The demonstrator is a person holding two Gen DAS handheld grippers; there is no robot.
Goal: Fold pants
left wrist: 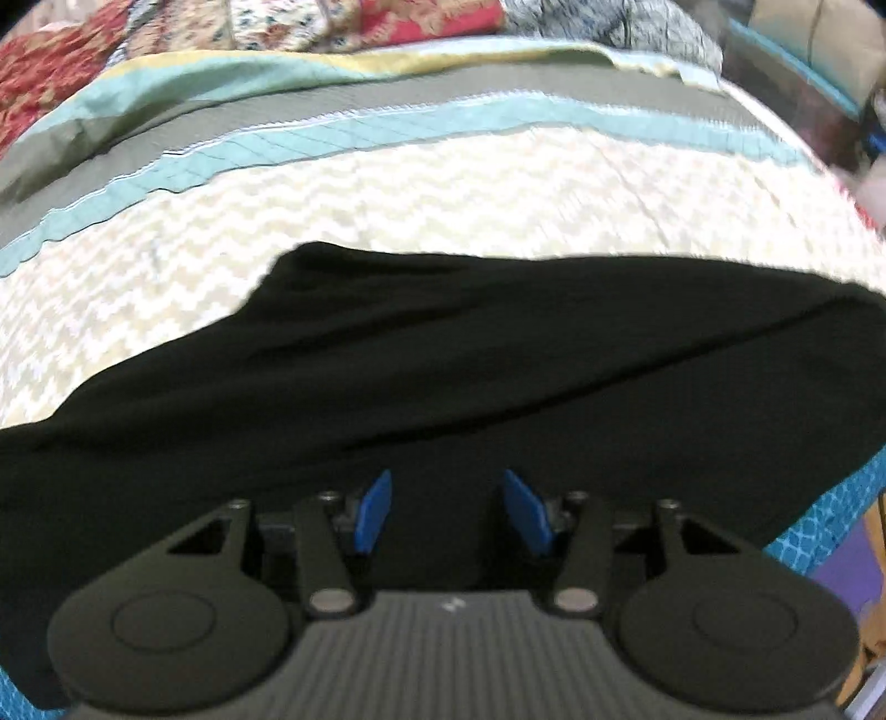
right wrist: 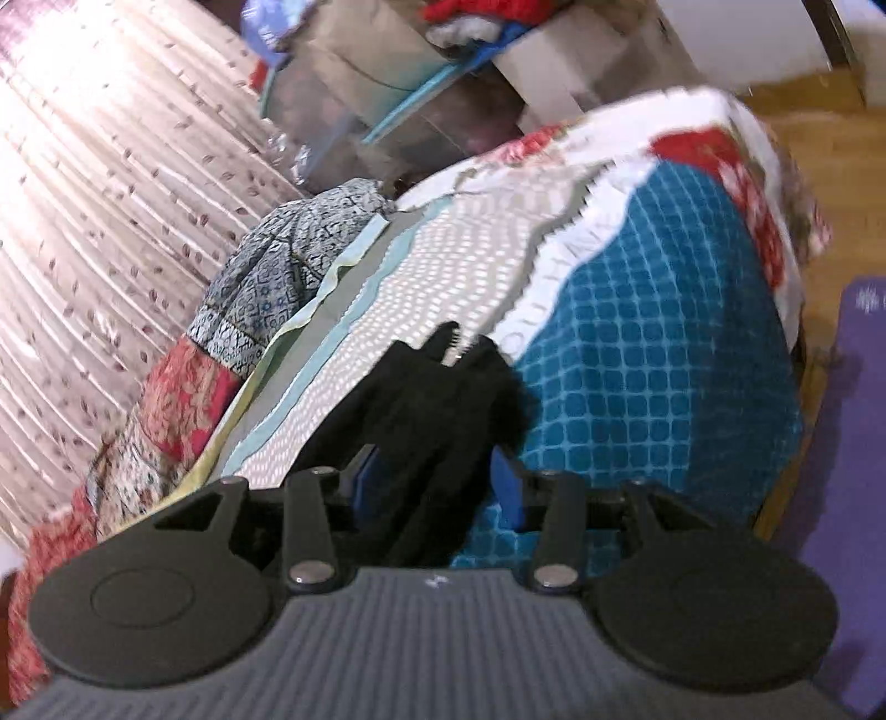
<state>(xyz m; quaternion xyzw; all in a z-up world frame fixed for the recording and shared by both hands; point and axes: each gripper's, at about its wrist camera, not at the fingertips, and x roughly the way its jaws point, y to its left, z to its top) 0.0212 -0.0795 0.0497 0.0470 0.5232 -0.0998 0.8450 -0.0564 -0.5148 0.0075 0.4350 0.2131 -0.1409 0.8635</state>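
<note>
The black pants [left wrist: 443, 354] lie spread across a cream zigzag quilt [left wrist: 387, 188] on the bed. My left gripper [left wrist: 447, 512] hovers over their near edge, its blue fingers [left wrist: 374, 512] apart and nothing between them. In the right wrist view a bunched black end of the pants [right wrist: 437, 410] runs between the blue fingers [right wrist: 506, 487] of my right gripper [right wrist: 434, 487], which are closed on the cloth. The fabric hangs over the bed's corner.
A teal checked bedspread [right wrist: 653, 332] covers the bed's side. Patterned clothes [right wrist: 277, 266] and floral bedding [left wrist: 421, 22] are piled at the bed's far edge. A pleated curtain [right wrist: 99, 194] hangs to the left. A purple mat [right wrist: 853, 443] lies on the wooden floor.
</note>
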